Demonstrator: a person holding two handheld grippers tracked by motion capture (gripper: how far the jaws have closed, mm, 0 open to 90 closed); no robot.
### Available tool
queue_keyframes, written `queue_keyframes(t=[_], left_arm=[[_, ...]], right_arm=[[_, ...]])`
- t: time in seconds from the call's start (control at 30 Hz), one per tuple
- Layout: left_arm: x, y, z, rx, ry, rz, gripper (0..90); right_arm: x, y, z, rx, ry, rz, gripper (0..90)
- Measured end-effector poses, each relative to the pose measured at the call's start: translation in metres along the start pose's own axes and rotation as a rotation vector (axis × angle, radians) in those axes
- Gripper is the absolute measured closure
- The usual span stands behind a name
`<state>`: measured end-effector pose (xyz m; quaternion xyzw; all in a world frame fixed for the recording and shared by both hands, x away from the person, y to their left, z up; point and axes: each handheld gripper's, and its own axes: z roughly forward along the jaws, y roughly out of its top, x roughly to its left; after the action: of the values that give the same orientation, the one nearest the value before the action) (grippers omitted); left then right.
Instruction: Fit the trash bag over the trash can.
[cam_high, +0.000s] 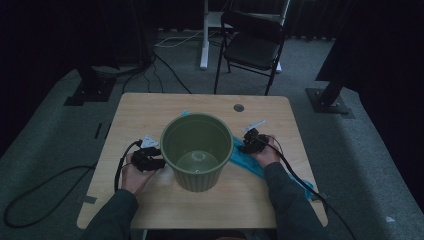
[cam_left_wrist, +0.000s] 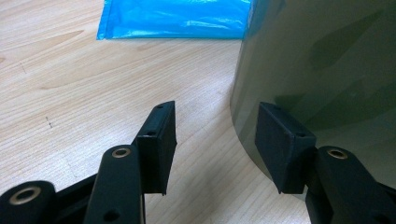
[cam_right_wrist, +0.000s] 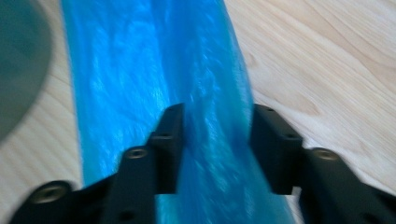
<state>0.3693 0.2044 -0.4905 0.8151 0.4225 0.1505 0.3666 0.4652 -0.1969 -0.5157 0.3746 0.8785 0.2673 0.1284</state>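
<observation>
Two jobs going: our left gripper (cam_left_wrist: 212, 144), jaws spread, steadies the green bin (cam_high: 197, 150); right gripper (cam_right_wrist: 215, 149) jaws straddle the blue bag (cam_right_wrist: 154, 79) near the table's right edge, unpinched. Next we squeeze, lift.

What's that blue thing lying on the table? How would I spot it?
Start at the wooden table and find the big green bucket at its middle. Right beside the bucket, under the person's right gripper, lies a flat blue plastic bag. It is the one bright, shiny, crinkled sheet among dull things.
</observation>
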Motion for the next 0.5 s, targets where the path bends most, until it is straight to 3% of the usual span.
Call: queue_keyframes(t=[0.1,0.3,0.37,0.5], left_arm=[[0.0,0.0,0.0,-0.001,-0.001,0.001,48.4],[0.0,0.0,-0.001,-0.006,-0.001,-0.003,48.4],[0.0,0.0,-0.001,-0.006,-0.001,-0.003,48.4],[0.0,0.001,0.0,-0.005,0.0,-0.005,48.4]], right_arm=[[-0.003,-0.003,-0.002,0.03,-0.034,-0.019,67.4],[-0.014,-0.017,-0.013,0.082,-0.065,-0.032,62.5],[-0.019,-0.023,-0.019,0.075,-0.04,-0.012,57.2],[-0.022,-0.026,-0.033,0.004,0.037,0.04,44.1]])
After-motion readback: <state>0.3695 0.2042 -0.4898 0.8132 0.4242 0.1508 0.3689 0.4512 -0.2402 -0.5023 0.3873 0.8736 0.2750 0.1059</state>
